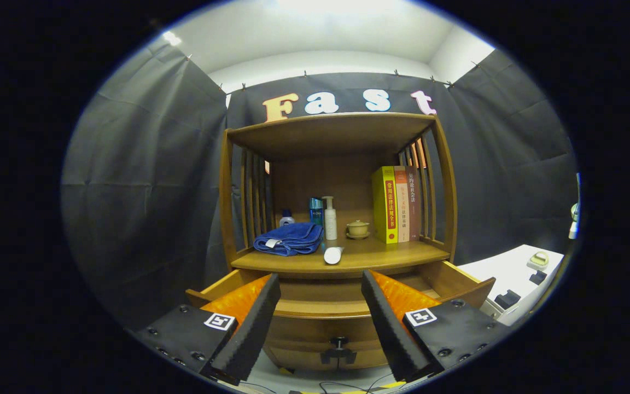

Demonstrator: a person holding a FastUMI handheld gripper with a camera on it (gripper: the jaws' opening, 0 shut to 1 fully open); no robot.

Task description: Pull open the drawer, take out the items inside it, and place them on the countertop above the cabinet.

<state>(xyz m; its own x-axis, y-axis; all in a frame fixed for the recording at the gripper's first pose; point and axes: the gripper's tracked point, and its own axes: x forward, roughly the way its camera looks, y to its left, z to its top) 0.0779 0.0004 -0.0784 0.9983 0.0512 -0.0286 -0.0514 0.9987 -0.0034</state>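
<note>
Between the fingers, at 6 o'clock, sits the drawer [323,309], pulled out of the wooden cabinet [337,219], its front panel facing the camera with a dark knob [339,343] low on the panel below it. Spread wide apart and holding nothing, the gripper [320,323] hangs just before that drawer front; what lies inside the drawer cannot be seen. Just beyond, at 12 o'clock from the fingers, is the countertop [386,253], where a white tube [333,255] lies near the front edge. At about 11 o'clock behind it a folded blue towel [289,238] rests, with a small bottle [286,218] behind the towel. Farther back stand a teal bottle [315,210] and a white pump bottle [330,219] side by side, then a small lidded cup [357,229] at 1 o'clock, and upright books [396,204] against the slatted right side. At 3 o'clock, well apart, stands a white table [503,271].
</note>
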